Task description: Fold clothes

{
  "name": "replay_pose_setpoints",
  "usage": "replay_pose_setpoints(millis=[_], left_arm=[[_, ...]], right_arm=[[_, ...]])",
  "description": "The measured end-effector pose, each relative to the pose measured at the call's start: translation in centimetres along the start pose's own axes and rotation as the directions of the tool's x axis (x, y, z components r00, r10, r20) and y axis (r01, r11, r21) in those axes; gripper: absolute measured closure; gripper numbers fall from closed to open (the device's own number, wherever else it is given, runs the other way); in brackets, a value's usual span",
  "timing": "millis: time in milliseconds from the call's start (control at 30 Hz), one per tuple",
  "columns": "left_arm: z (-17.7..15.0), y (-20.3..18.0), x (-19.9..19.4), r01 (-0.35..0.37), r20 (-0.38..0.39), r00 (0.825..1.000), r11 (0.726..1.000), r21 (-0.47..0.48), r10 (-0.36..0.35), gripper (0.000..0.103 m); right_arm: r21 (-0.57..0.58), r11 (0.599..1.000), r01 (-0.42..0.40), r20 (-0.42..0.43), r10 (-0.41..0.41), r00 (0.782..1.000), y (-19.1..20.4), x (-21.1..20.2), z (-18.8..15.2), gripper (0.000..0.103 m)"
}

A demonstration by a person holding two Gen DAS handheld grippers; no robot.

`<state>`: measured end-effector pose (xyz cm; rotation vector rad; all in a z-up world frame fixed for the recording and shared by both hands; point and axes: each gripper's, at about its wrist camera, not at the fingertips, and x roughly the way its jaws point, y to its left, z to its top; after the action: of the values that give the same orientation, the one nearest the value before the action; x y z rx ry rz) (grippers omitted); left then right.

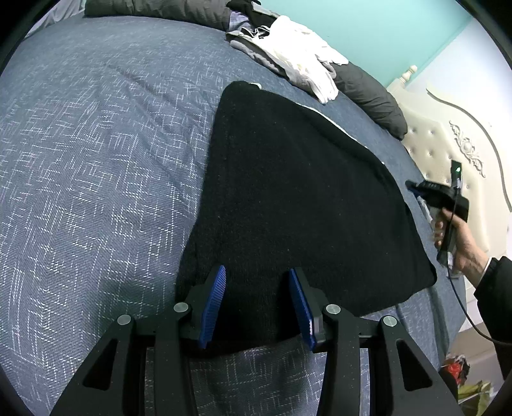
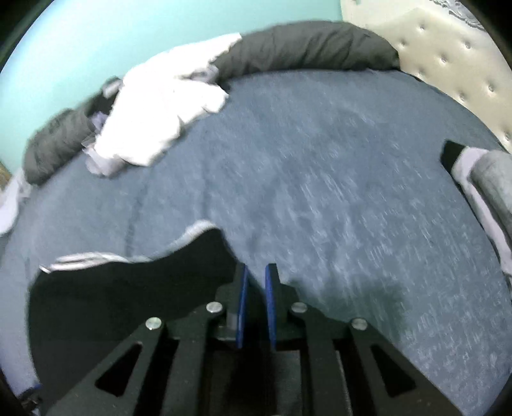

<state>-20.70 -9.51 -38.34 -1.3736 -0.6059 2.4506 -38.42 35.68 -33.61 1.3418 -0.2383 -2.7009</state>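
A home bedroom — a bed [image 1: 96, 134] under a blue woven cover fills both views, with a cream tufted headboard [image 1: 448, 144] at 3 o'clock, a turquoise wall [image 1: 384, 28] at 12, and loose clothes [image 1: 288, 54] heaped near dark pillows [image 2: 307, 48].

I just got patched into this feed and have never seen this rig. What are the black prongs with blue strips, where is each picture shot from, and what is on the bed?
There is no robot arm: a person holds a two-finger gripper in each hand, and each gripper carries a fisheye camera looking forward along its fingers. The blue strips are the finger pads.

The left wrist view shows the left gripper open, its fingers either side of the near edge of a black garment spread on the blue bedspread. At the right edge of that view, a hand holds the right gripper.

The blurred right wrist view shows the right gripper nearly closed at the garment's edge; whether it grips cloth I cannot tell.

A clothes pile and dark pillows lie at the far side.
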Motion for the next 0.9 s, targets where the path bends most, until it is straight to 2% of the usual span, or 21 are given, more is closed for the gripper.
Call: replay_pose_setpoints(millis=[67, 133, 200, 233, 400, 433, 533, 667, 833, 900], left_arm=[[0.0, 0.0, 0.0, 0.001, -0.001, 1.0, 1.0, -0.003, -0.001, 0.058], [0.0, 0.0, 0.0, 0.0, -0.001, 1.0, 1.0, -0.003, 0.0, 0.058], [0.0, 0.0, -0.1, 0.001, -0.001, 1.0, 1.0, -0.002, -0.001, 0.057], [0.0, 0.0, -0.1, 0.001, -0.001, 1.0, 1.0, -0.002, -0.001, 0.057], [0.1, 0.0, -0.1, 0.007, -0.004, 1.0, 1.0, -0.005, -0.007, 0.057], [0.2, 0.1, -0.1, 0.009, -0.005, 1.0, 1.0, -0.006, -0.009, 0.057], [0.4, 0.3, -0.2, 0.026, -0.005, 1.0, 0.999, -0.019, -0.027, 0.053], [0.7, 0.6, -0.8, 0.045, 0.001, 0.999, 0.998, -0.04, -0.045, 0.05], [0.6, 1.3, -1.9, 0.052, 0.024, 0.998, 0.996, -0.079, -0.051, 0.047], [0.2, 1.4, -2.5, 0.051, 0.029, 0.998, 0.995, -0.086, -0.049, 0.046]], right_arm=[[-0.037, 0.998, -0.053, -0.008, 0.053, 0.999, 1.3, 0.3, 0.2, 0.092], [-0.081, 0.994, -0.077, -0.051, 0.073, 0.996, 2.5, 1.3, 0.0, 0.092], [-0.069, 0.996, -0.05, -0.139, 0.04, 0.989, 2.5, 3.4, -0.3, 0.092], [-0.051, 0.998, -0.028, -0.153, 0.02, 0.988, 2.2, 4.0, -0.3, 0.092], [0.079, 0.994, 0.074, -0.12, -0.064, 0.991, 0.3, 4.0, 0.9, 0.092], [0.101, 0.993, 0.065, -0.102, -0.055, 0.993, 0.0, 3.5, 1.0, 0.092], [0.136, 0.991, -0.014, -0.046, 0.021, 0.999, -0.2, 1.2, 0.4, 0.092], [0.144, 0.983, -0.116, -0.032, 0.122, 0.992, 1.1, -1.5, -2.7, 0.092], [0.089, 0.974, -0.208, -0.067, 0.215, 0.974, 5.7, -4.8, -7.0, 0.092], [0.051, 0.964, -0.262, -0.08, 0.265, 0.961, 8.5, -5.8, -9.2, 0.092]])
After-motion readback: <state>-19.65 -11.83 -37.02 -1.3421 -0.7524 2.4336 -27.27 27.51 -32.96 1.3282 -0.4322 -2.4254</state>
